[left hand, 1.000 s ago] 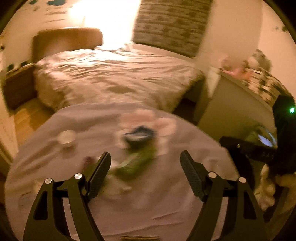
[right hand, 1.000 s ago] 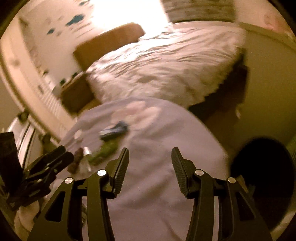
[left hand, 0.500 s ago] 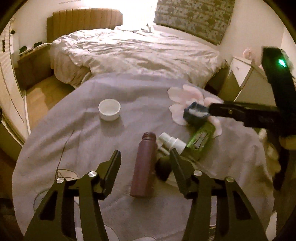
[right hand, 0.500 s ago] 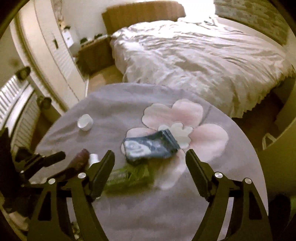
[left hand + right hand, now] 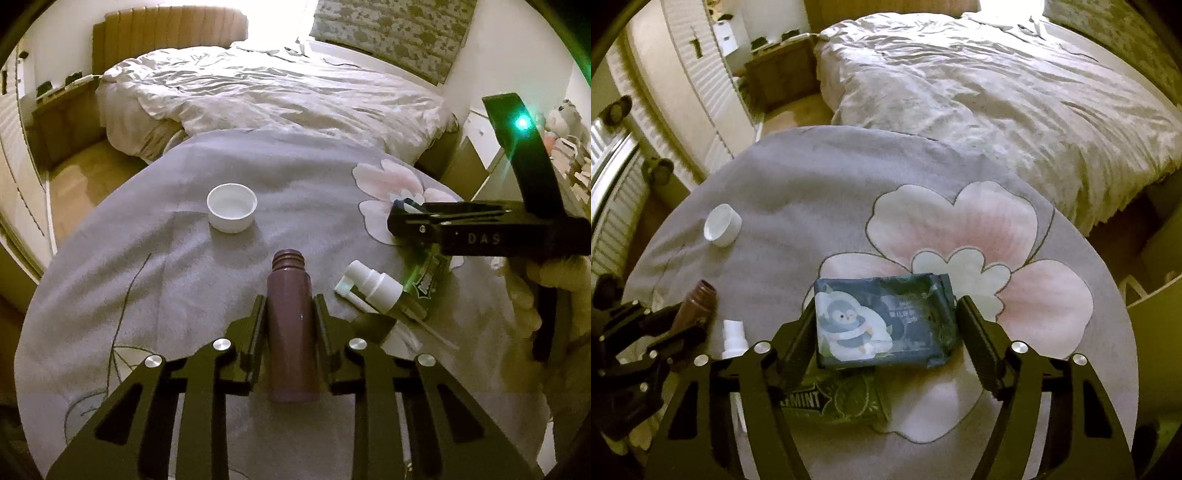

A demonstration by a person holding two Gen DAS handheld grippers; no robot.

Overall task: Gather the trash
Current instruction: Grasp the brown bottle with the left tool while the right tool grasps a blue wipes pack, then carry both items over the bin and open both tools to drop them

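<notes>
Since a moment ago the left gripper (image 5: 290, 317) has closed in and is now pinching the brown bottle (image 5: 291, 325) lying on the grey cloth (image 5: 147, 258). The right gripper (image 5: 886, 325) is straddling the penguin packet (image 5: 882, 321), seemingly not yet squeezing, ready to lift.

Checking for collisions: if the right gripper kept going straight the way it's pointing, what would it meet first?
The right gripper would meet the dark blue penguin packet first; it already sits between the fingers. Beyond lies only the flowered cloth, though depth is unclear.

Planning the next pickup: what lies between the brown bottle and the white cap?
Only bare grey cloth lies between the brown bottle and the white cap, seen in the left wrist view.
</notes>
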